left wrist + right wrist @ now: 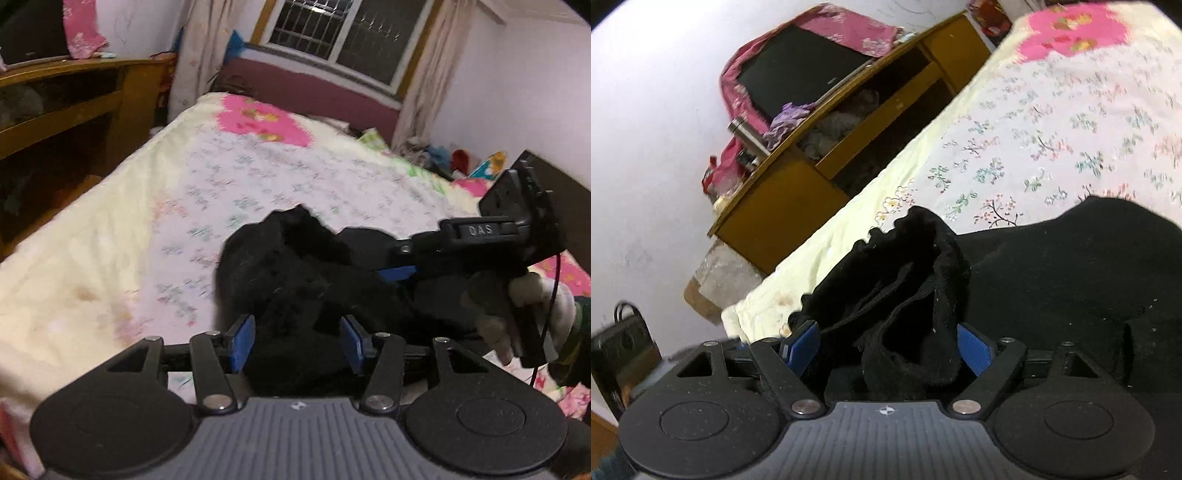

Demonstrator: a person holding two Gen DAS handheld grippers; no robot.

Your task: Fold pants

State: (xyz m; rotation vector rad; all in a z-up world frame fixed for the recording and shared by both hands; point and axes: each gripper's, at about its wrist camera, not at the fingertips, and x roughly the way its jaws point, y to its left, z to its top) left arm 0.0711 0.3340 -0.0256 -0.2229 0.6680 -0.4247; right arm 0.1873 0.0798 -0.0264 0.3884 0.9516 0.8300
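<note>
Both claws are down at the black pants (pixel 295 266) now, which lie bunched in a heap on the flowered bedspread (pixel 207 177), near the bed's near edge. The left claw (pixel 297 341) stands spread, blue pads either side of a dark fold, and the cloth runs up between them without either pad visibly pressing. The right claw (pixel 886 349) is spread wide too, with the gathered waistband (pixel 916 236) rising just ahead of it and loose cloth sagging into the gap (whether the pads bite I cannot tell for certain; they look clear of it). From the left wrist view the right claw comes in from the right side, a gloved hand (pixel 535 302) behind it.

The step, as I judge it, is taking hold to spread the heap out flat — nothing is folded yet. To do it well, each claw wants one clean edge, waistband on one side and a matching hem or seam on the other, not a random pinch of several layers. Then draw apart across the bed towards its middle, so the legs lie straight.
</note>
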